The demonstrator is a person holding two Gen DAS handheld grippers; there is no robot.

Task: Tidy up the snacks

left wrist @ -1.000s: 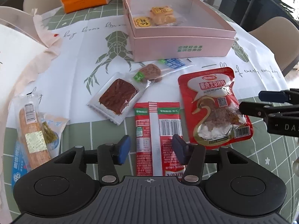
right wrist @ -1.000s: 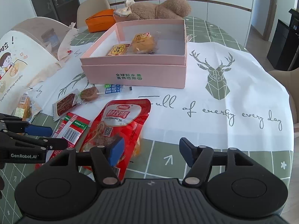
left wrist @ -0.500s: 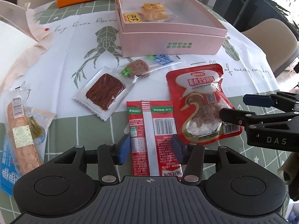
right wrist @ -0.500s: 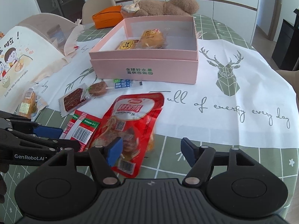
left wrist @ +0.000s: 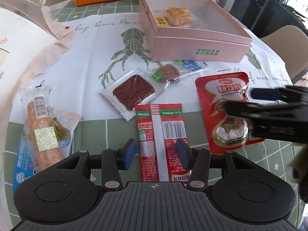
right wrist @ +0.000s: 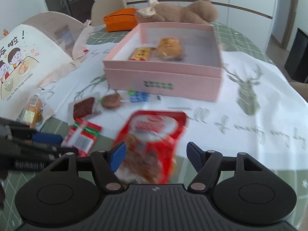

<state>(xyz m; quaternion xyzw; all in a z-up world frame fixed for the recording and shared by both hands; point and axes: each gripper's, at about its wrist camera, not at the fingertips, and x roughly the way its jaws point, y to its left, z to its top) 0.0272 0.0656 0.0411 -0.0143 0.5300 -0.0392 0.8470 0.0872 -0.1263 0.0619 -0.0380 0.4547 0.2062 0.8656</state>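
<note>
Two grabs pending, judging by how things lie. Right gripper (right wrist: 156,156) spread wide, nothing held, with the red duck pouch (right wrist: 152,134) lying on the bench (right wrist: 250,119) directly ahead, its near end running in between the two blue fingers (right wrist: 116,156). Pouch blurred in the right wrist view, so contact with either finger cannot be told. Long axis of the pouch running from lower centre toward upper centre of that frame, roughly in line with the gripper's reach, leaning a little to the right; width crossing the gap, so a close would pinch the flat pack across its short side.

Left gripper (left wrist: 156,155) likewise released and empty, straddling the near end of the red-green barcode packet (left wrist: 160,132) at lower centre of the left wrist frame; long axis also pointing away from the fingers.

In the left wrist view, right gripper entering from the right edge, over the pouch's right half. Clearly the nearer tool for that pouch.

Pink box (left wrist: 194,47) at upper centre, open, already holding two yellow wrapped cakes (left wrist: 178,17); probable destination, well beyond both packs.
</note>
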